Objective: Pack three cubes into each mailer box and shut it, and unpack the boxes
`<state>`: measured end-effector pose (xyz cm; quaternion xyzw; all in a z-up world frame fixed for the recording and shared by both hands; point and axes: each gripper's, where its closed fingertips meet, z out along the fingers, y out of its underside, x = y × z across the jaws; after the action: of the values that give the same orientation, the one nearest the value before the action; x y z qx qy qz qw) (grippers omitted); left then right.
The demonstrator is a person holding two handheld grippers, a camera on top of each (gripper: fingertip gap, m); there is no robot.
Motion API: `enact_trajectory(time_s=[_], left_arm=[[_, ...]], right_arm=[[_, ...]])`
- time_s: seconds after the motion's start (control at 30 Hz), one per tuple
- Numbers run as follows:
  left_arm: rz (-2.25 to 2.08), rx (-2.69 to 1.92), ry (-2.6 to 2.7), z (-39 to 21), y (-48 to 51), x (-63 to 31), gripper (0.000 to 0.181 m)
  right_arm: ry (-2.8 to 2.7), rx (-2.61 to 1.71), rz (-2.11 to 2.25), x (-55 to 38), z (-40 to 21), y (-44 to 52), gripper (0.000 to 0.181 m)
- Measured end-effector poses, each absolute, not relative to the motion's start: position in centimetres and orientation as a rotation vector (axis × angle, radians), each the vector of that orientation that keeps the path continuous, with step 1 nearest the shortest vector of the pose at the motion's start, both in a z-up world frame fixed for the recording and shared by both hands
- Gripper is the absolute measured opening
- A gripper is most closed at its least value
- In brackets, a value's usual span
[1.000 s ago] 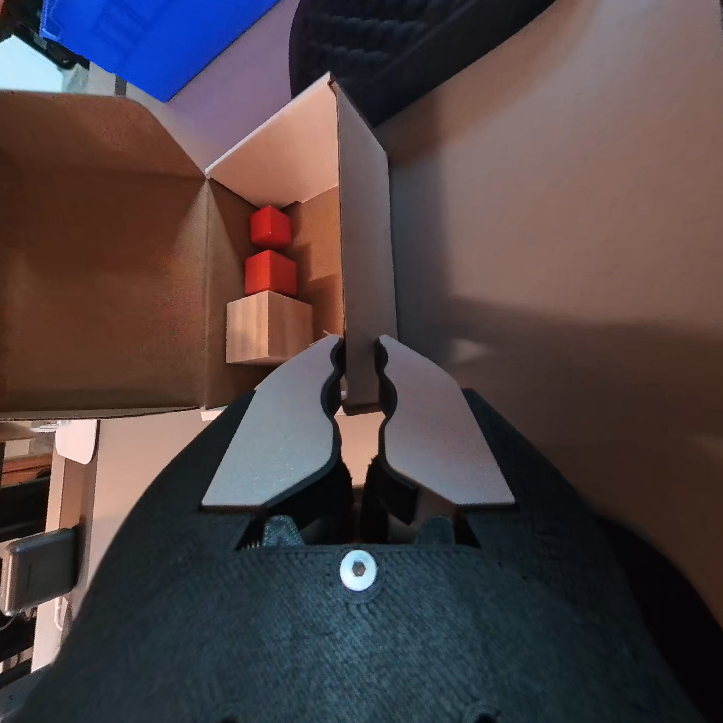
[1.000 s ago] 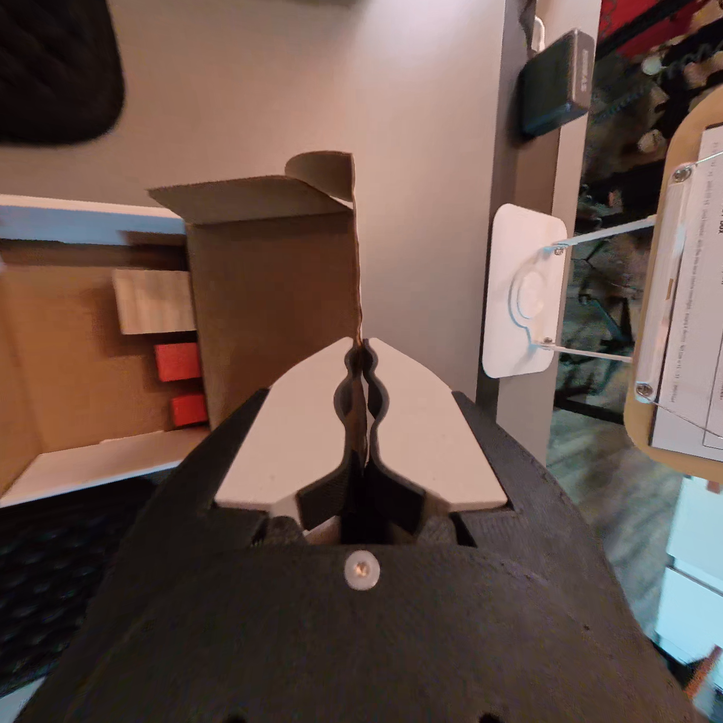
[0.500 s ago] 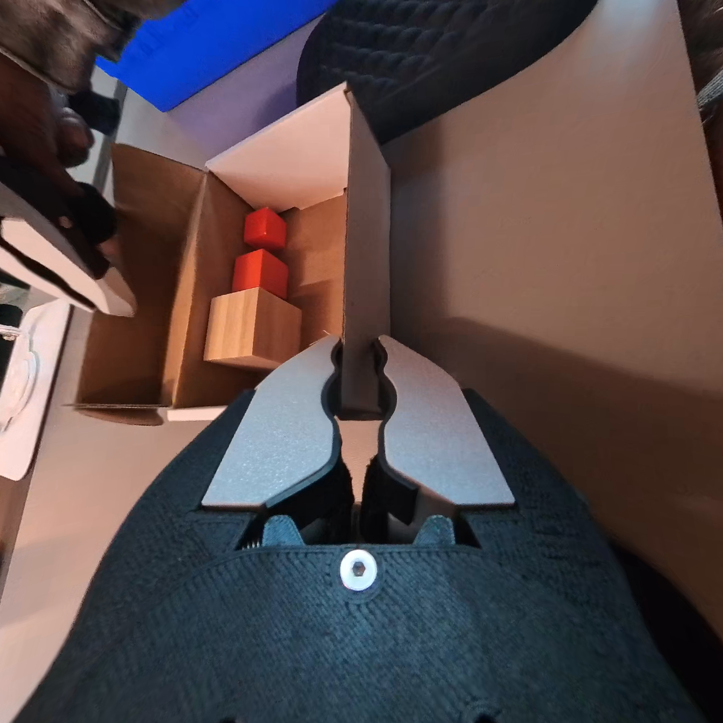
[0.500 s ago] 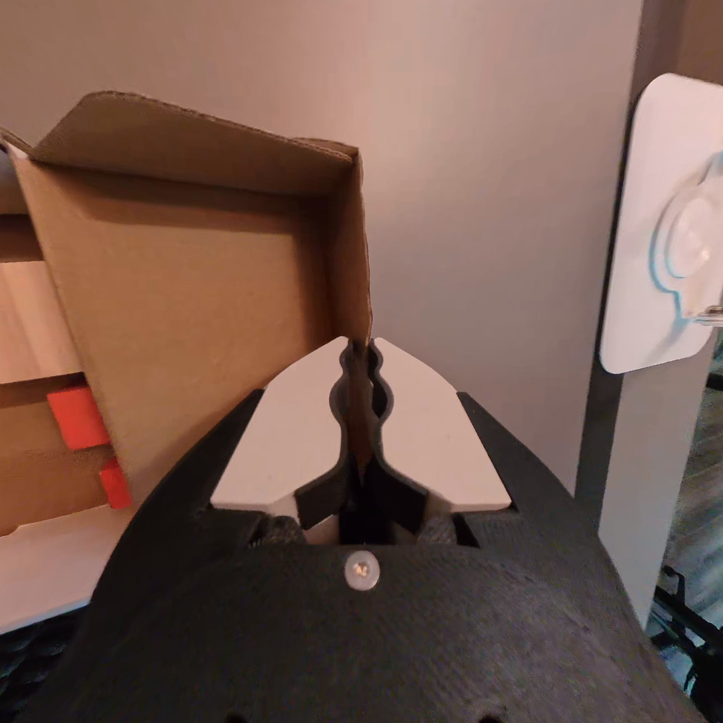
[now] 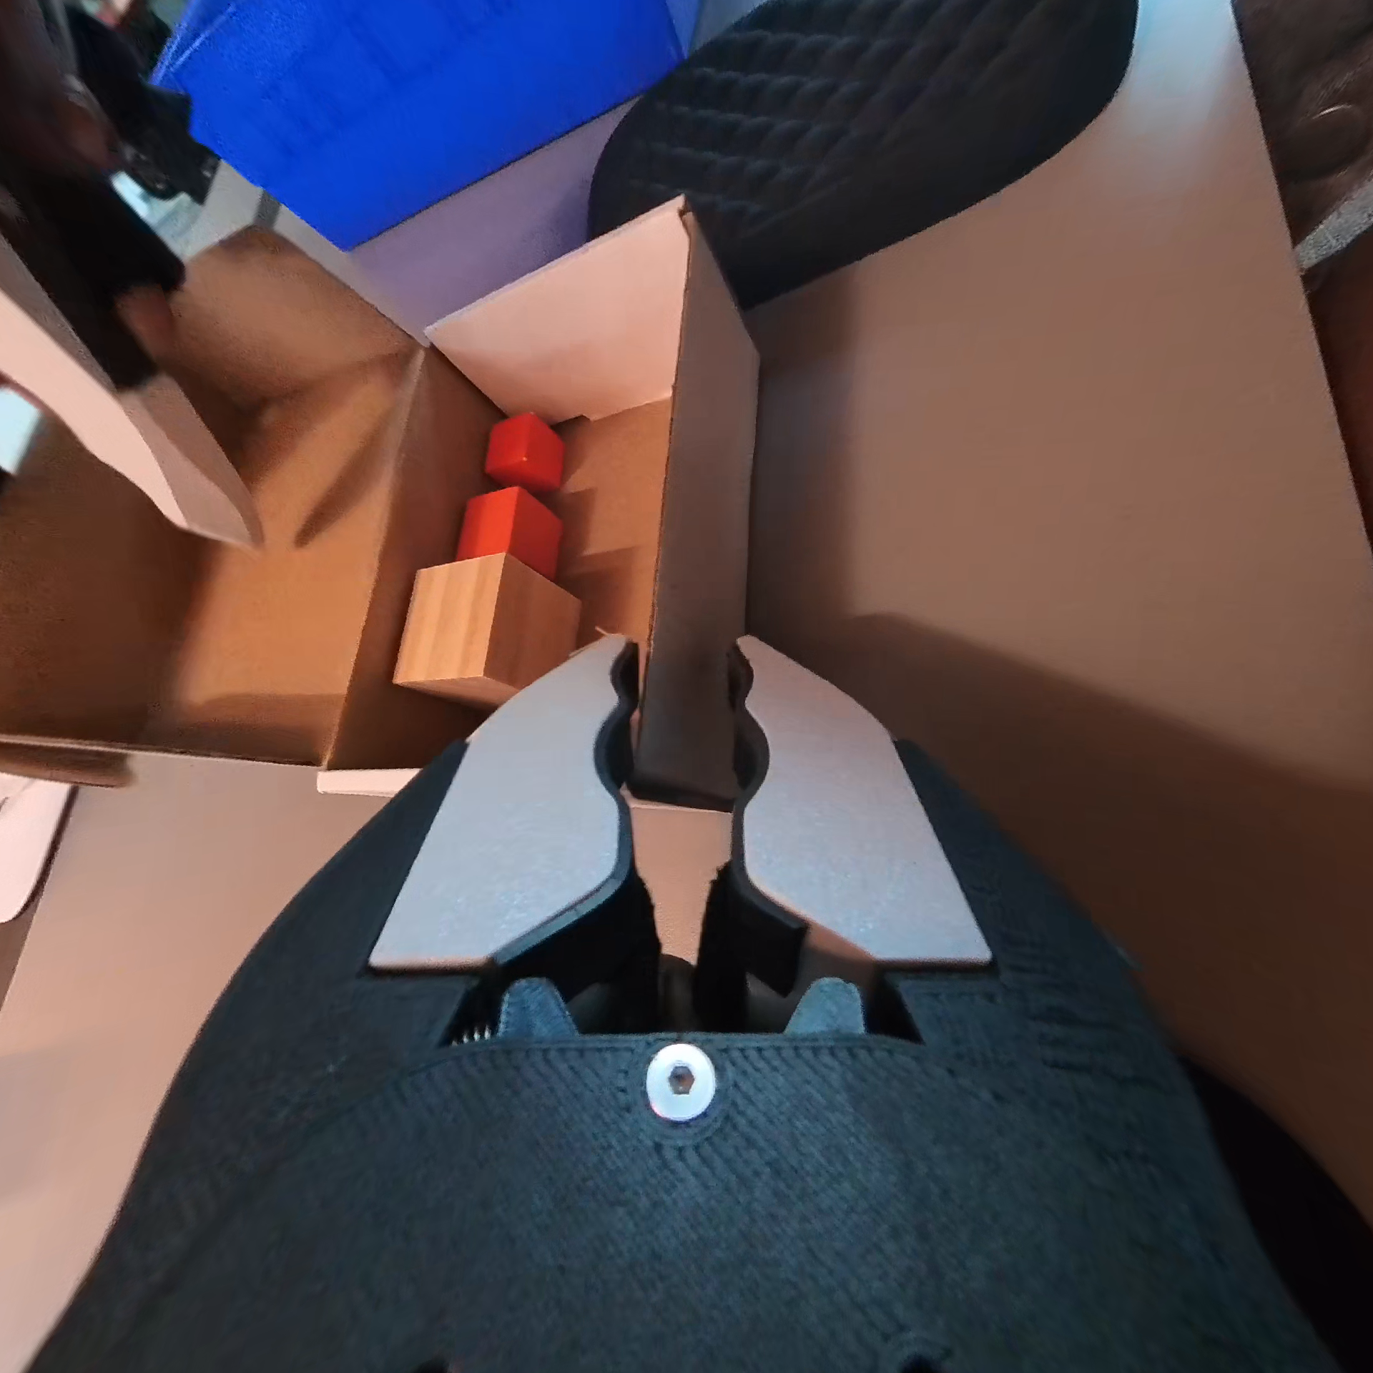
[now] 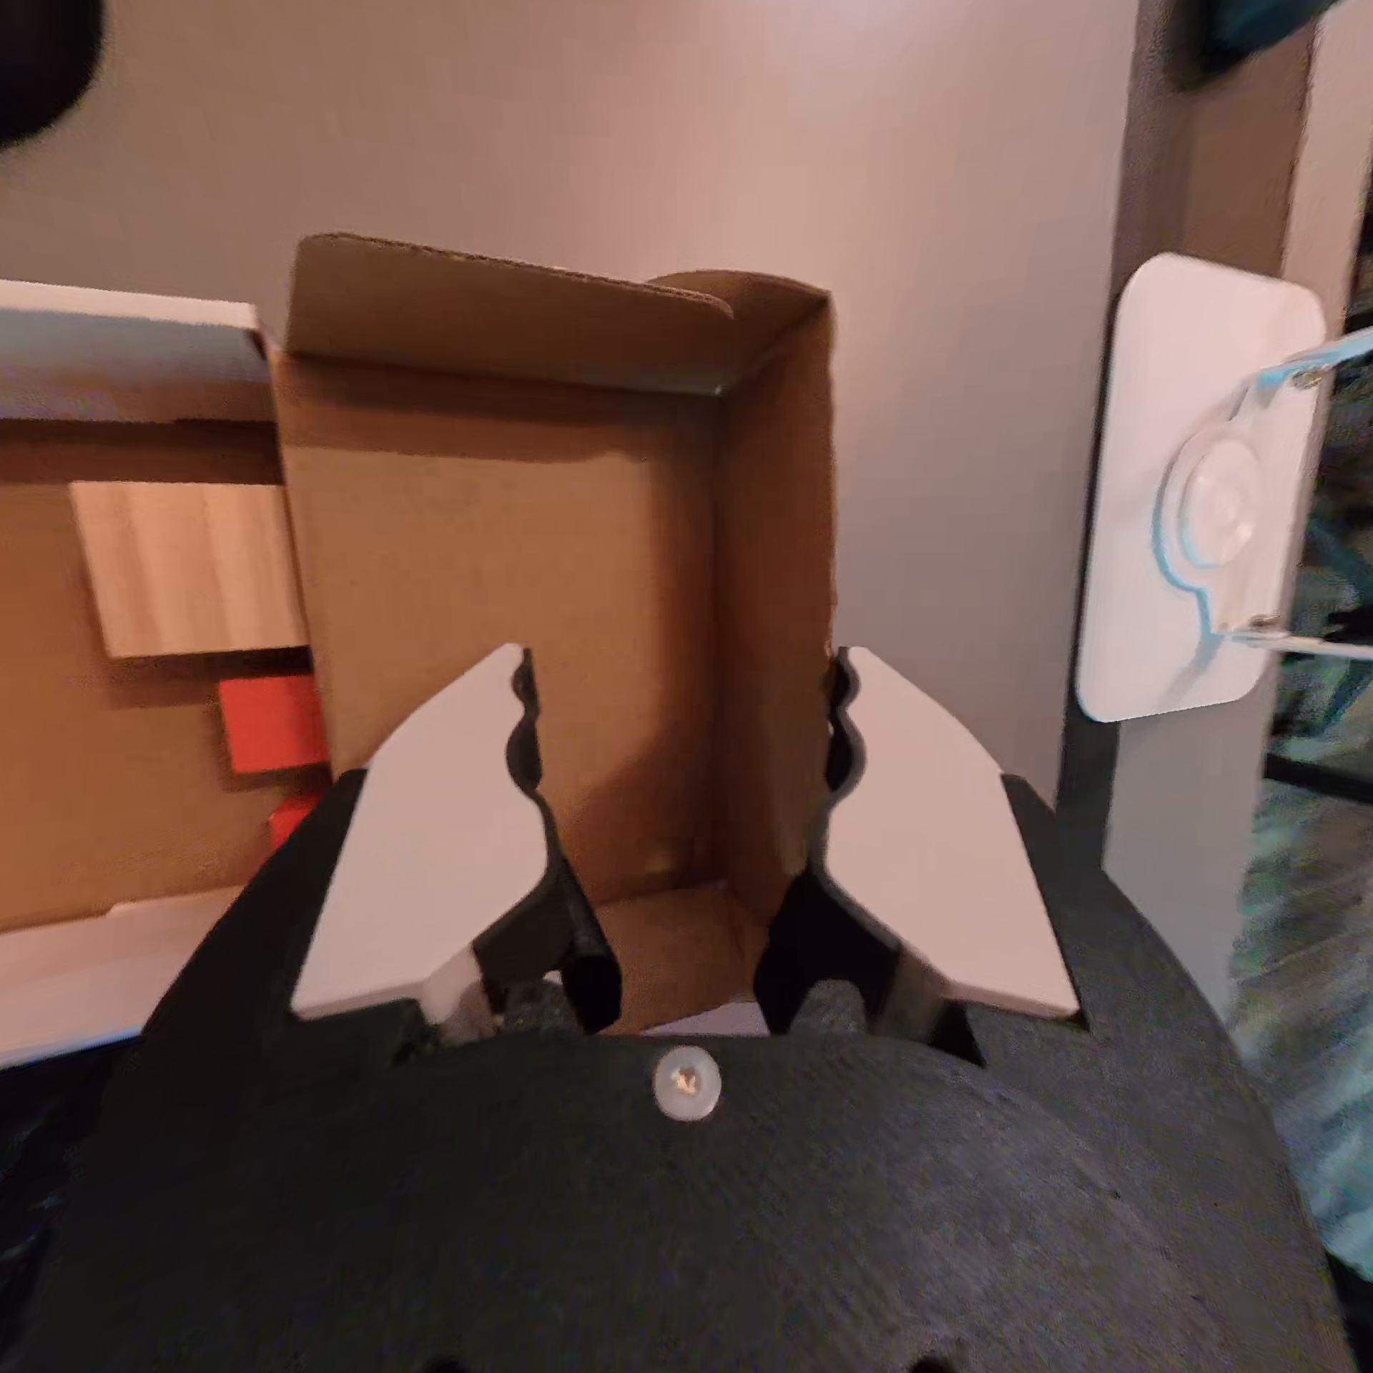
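Open mailer box [image 5: 356, 594] on the counter [image 5: 1040, 520], one gripper pinching its wall and the other spread over its lid.

The left gripper [image 5: 683, 713] points forward along the box's side wall [image 5: 706, 520], its jaws pressed onto that upright cardboard panel near its close end. The right gripper [image 6: 680, 743] is spread wide, its fingers [image 6: 446, 854] holding nothing, set to either side of the raised lid [image 6: 505, 594]; the right-hand finger sits just beside the lid's folded side flap [image 6: 773, 594], and whether they touch is unclear. Inside the box lie three cubes in a row along the pinched wall: a larger pale wooden cube [image 5: 483, 624] nearest the left gripper, then a red cube [image 5: 513, 531], then another red cube [image 5: 524, 453] farthest in. A black textured mat [image 5: 854, 134] and a blue bin [image 5: 416, 104] lie beyond the box.
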<state>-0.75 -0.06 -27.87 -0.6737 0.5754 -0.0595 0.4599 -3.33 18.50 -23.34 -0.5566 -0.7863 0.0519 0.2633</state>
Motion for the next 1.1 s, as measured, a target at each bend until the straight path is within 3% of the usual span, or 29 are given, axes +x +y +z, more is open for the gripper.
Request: enact_trajectory(time_s=[0.03,0.13,0.3,0.5,0.9,1.1], left_arm=[[-0.148,-1.658,1.41,-27.8,0.0,-0.8,0.023],[-0.15,-1.658,1.414,-27.9,0.0,-0.8,0.022],[-0.143,-1.652,1.431,-28.0,-0.1,-0.7,0.02],[-0.137,-1.638,1.441,-28.1,-0.3,-0.7,0.02],[-0.129,-1.629,1.453,-28.1,-0.3,-0.7,0.02],[-0.12,-1.623,1.454,-28.1,-0.2,-0.7,0.02]], right_arm=[[-2.125,-1.463,0.125,-3.2,-22.4,18.3,0.084],[-2.158,-1.285,0.115,-3.0,-19.4,16.6,0.094],[-2.328,-0.777,0.252,-3.2,-16.1,8.9,0.071],[-2.753,-0.491,-0.107,-0.5,-22.2,6.9,0.069],[-2.789,0.11,-0.395,-2.4,-26.9,7.1,0.063],[-2.835,0.164,-0.437,-2.6,-27.8,7.0,0.043]])
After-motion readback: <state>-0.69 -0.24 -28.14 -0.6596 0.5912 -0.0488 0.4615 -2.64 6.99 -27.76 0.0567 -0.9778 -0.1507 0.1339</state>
